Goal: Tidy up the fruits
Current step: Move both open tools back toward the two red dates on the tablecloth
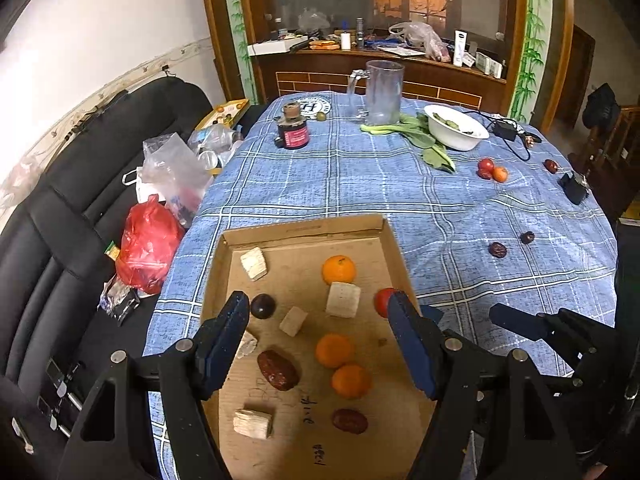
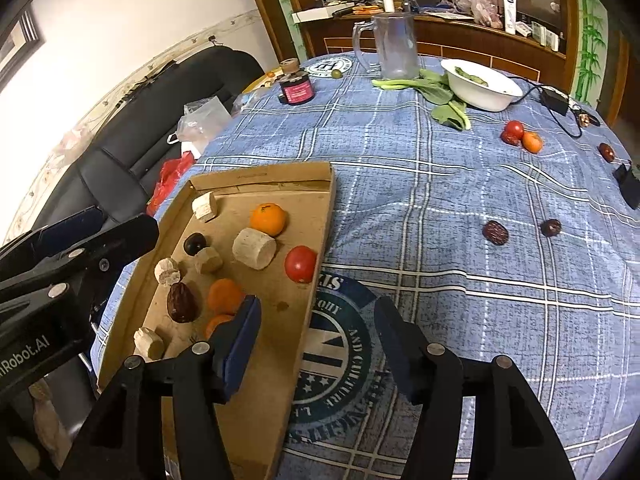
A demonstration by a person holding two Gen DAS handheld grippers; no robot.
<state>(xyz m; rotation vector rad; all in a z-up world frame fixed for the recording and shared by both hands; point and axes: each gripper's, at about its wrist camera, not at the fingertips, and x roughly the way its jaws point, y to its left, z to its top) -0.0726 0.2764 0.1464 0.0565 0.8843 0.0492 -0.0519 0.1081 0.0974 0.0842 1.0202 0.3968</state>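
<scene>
A shallow cardboard tray (image 1: 304, 228) (image 2: 260, 172) lies on the blue checked tablecloth. It holds three oranges (image 1: 338, 269) (image 2: 268, 219), a red tomato (image 1: 383, 301) (image 2: 301, 264), a dark plum (image 1: 263, 306) (image 2: 195, 244), red dates (image 1: 277, 369) (image 2: 182, 302) and several pale wood blocks (image 1: 343, 299) (image 2: 254, 248). My left gripper (image 1: 318, 322) is open and empty above the tray. My right gripper (image 2: 316, 320) is open and empty over the tray's right edge. Loose dates (image 1: 498, 249) (image 2: 495, 232) and a small tomato-and-orange cluster (image 1: 492, 169) (image 2: 522, 136) lie on the cloth to the right.
At the far side stand a clear pitcher (image 1: 382, 92) (image 2: 394, 46), a white bowl (image 1: 456, 126) (image 2: 482, 84) with greens, a dark jar (image 1: 294, 126) (image 2: 296, 84) and a black charger with cable (image 2: 554, 102). A black sofa (image 1: 80, 208) with plastic bags is left of the table.
</scene>
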